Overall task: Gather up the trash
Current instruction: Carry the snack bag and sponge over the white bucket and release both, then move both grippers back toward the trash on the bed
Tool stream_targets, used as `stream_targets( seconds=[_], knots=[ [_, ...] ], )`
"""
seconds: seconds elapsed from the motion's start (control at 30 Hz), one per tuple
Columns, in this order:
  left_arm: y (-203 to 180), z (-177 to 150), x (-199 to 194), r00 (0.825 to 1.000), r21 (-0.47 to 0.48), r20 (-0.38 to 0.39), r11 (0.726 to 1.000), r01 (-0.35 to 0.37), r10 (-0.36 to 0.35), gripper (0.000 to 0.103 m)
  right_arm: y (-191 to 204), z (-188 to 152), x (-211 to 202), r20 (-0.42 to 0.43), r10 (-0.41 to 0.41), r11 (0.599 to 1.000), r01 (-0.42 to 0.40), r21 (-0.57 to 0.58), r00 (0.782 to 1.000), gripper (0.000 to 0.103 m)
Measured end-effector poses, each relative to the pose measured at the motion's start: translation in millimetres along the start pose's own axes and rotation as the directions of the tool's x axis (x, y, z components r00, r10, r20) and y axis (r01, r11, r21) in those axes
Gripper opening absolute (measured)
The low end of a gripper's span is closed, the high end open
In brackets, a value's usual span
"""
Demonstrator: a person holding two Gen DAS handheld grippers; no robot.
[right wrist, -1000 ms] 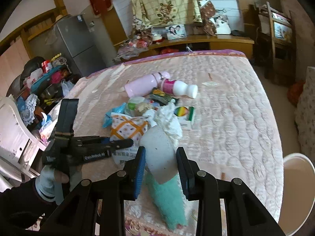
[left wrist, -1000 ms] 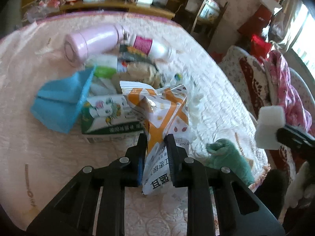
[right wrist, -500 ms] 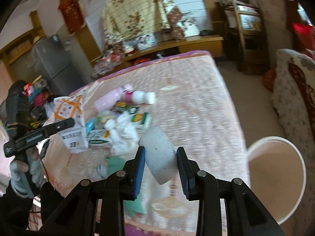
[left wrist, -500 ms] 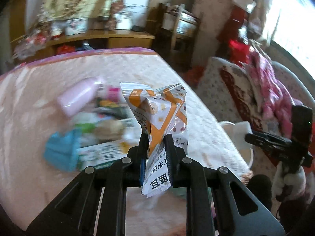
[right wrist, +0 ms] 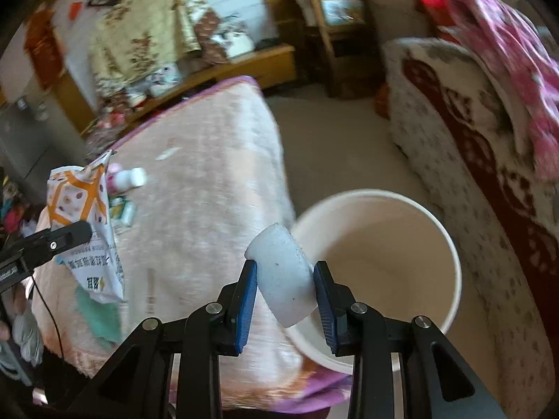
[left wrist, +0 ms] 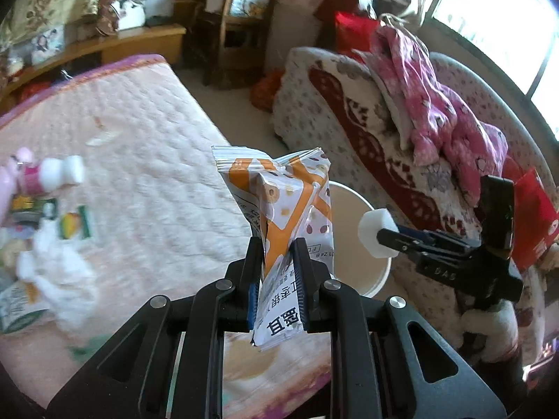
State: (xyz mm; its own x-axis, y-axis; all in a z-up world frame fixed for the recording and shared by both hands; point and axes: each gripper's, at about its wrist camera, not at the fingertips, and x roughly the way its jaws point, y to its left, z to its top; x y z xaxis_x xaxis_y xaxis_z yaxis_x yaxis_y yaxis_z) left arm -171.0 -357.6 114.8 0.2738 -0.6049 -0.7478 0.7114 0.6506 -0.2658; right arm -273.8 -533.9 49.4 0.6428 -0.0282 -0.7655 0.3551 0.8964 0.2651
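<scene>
My left gripper [left wrist: 277, 276] is shut on an orange-and-white snack wrapper [left wrist: 283, 206], held in the air over the bed's edge; it also shows in the right wrist view [right wrist: 84, 223]. My right gripper [right wrist: 284, 282] is shut on a white foam piece [right wrist: 281, 272], held at the near rim of the cream bucket [right wrist: 450, 255]. In the left wrist view the foam piece [left wrist: 375, 232] sits above the bucket [left wrist: 349, 206], which stands on the floor beside the bed. More trash lies on the pink bed: a white bottle [left wrist: 52, 174], crumpled tissue [left wrist: 56, 265] and small packets [left wrist: 75, 221].
A patterned sofa [left wrist: 367, 132] with pink clothes [left wrist: 440, 104] stands right of the bucket. A wooden shelf [right wrist: 230, 66] and a chair [left wrist: 241, 10] are at the back. A teal cloth [right wrist: 97, 314] lies at the bed's near edge.
Both grippers have swung right, away from the trash pile and toward the bucket. The foam piece is now at the bucket's rim. The wrapper has left the bed.
</scene>
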Motion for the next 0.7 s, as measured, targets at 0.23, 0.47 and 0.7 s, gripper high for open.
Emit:
stream_targets(
  seconds=[0.23, 0.47, 0.7],
  knots=[
    [-33.0, 7.0, 51.6, 0.999, -0.015, -0.045, 1.0, 0.019, -0.019, 0.019, -38.4, -5.9, 6.7, -0.003, -0.064, 0.995, 0.064, 0.075, 0.998, 0.044],
    [-38.8, 4.0, 70.0, 0.994, -0.064, -0.08, 0.996, 0.069, -0.074, 0.048, -53.3, -9.3, 5.2, 0.019, -0.093, 0.988, 0.09, 0.125, 0.995, 0.068],
    [-36.5, -1.4, 46.9, 0.999, -0.027, -0.038, 1.0, 0.014, -0.015, 0.048, -44.3, -13.9, 6.3, 0.017, -0.082, 0.991, 0.08, 0.109, 0.996, 0.068]
  ],
)
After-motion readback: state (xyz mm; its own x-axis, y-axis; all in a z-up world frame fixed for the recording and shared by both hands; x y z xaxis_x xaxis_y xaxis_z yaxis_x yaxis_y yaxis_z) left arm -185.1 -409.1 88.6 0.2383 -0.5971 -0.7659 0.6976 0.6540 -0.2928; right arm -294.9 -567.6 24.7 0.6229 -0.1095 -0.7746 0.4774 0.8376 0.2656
